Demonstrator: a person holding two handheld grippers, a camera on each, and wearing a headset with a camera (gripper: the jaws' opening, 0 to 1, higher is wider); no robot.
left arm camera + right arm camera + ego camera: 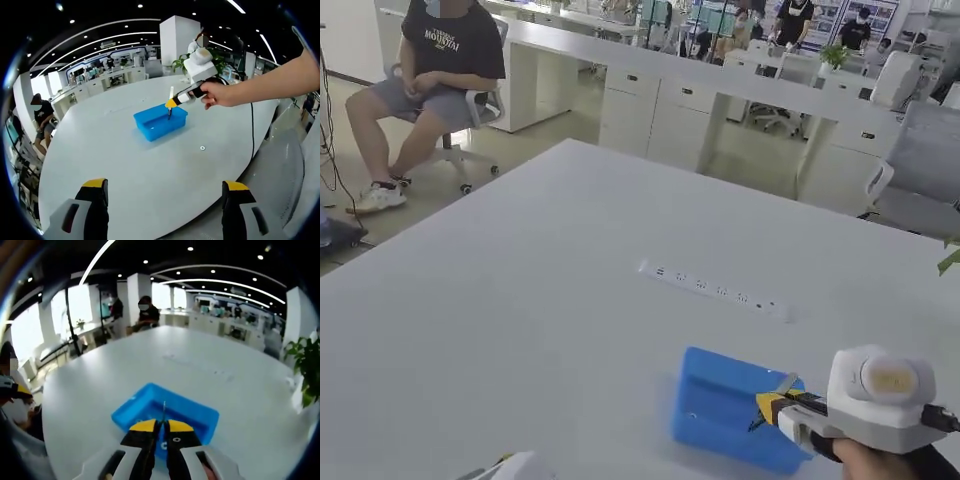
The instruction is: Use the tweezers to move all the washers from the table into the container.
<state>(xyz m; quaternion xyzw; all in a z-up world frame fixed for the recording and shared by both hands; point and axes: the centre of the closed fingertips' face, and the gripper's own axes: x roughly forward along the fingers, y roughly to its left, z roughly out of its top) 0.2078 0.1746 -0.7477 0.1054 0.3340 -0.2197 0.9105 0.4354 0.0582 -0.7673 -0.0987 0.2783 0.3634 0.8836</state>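
Note:
A blue container sits on the white table near its front right. My right gripper is shut on thin metal tweezers, whose tips hang over the inside of the container. Whether the tips hold a washer is too small to tell. In the left gripper view the right gripper and its tweezers dip over the container. One small washer lies on the table just in front of it. My left gripper stands open with nothing between its jaws, well back from the container.
A white power strip lies beyond the container. A person sits on a chair off the far left corner. White desks and office chairs stand behind. A green plant is near the right table edge.

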